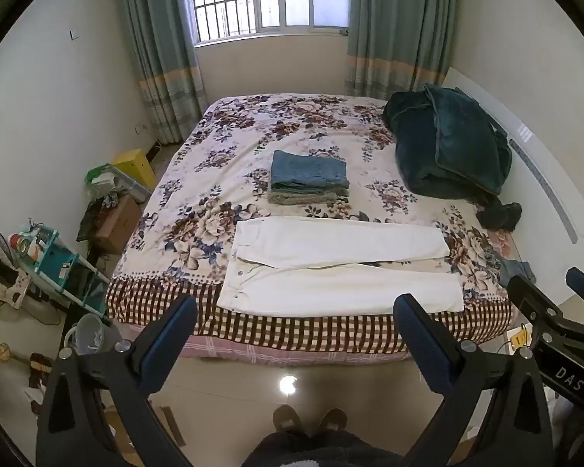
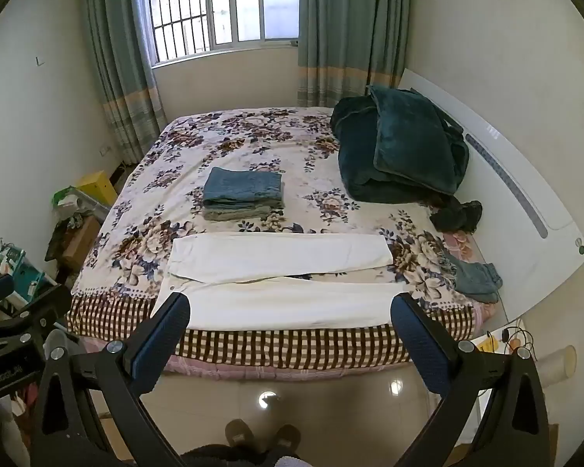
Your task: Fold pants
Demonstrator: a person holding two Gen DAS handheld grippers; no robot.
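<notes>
White pants (image 1: 338,262) lie flat across the near edge of the floral bed (image 1: 229,148), waist to the left, both legs stretched to the right. They also show in the right wrist view (image 2: 280,272). My left gripper (image 1: 295,307) is open and empty, held back from the bed above the floor. My right gripper (image 2: 290,305) is open and empty too, likewise short of the bed edge. It shows at the right edge of the left wrist view (image 1: 545,299).
A stack of folded blue and grey clothes (image 1: 309,177) sits mid-bed. A dark green blanket (image 1: 447,144) lies at the right by the white headboard (image 1: 545,179). Small dark clothes (image 2: 457,214) and a denim piece (image 2: 473,276) lie near it. Clutter and shelves (image 1: 54,257) stand left.
</notes>
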